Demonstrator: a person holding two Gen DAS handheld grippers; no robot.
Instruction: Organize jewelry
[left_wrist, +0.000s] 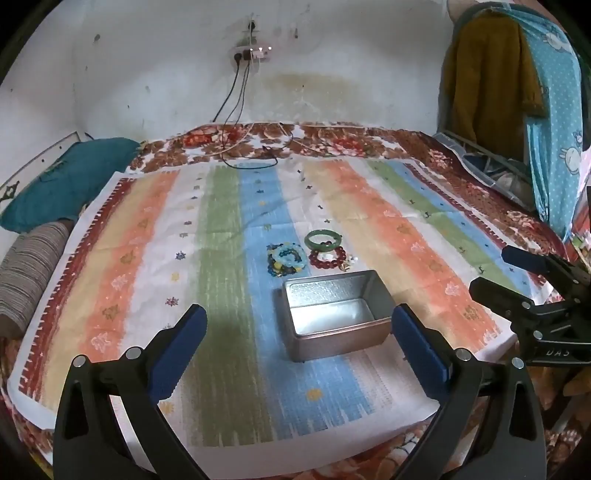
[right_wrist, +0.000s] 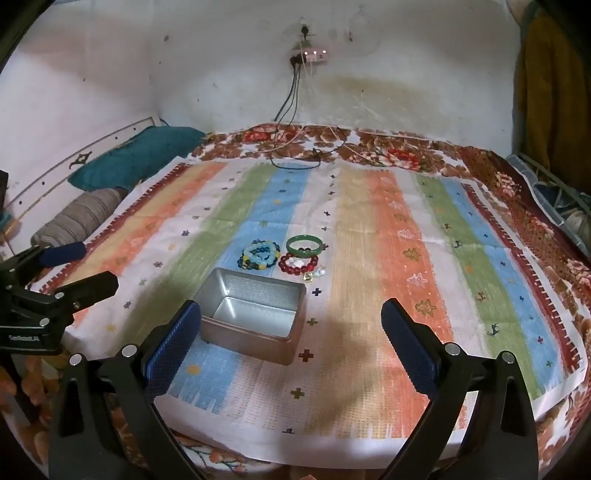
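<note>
On the bed's striped cloth (left_wrist: 221, 236), the green bangle (left_wrist: 323, 239), red bead bracelet (left_wrist: 328, 257) and blue bead bracelets (left_wrist: 286, 259) lie clustered just beyond the empty metal tin (left_wrist: 334, 315). Left hand-held gripper (left_wrist: 297, 345) and right hand-held gripper (right_wrist: 291, 343) both gape wide, holding nothing. The bangle looks rigid, slick and breakable: pinch across its rim. The strung beads are probably light and floppy; grab a bunched section.

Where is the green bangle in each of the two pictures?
Left wrist view: the green bangle lies right of centre on the striped cloth, beyond the open metal tin.
Right wrist view: the green bangle sits near the centre, beyond the tin's far right corner.
Shared landmark: the red bead bracelet lies just in front of it in both views.
</note>
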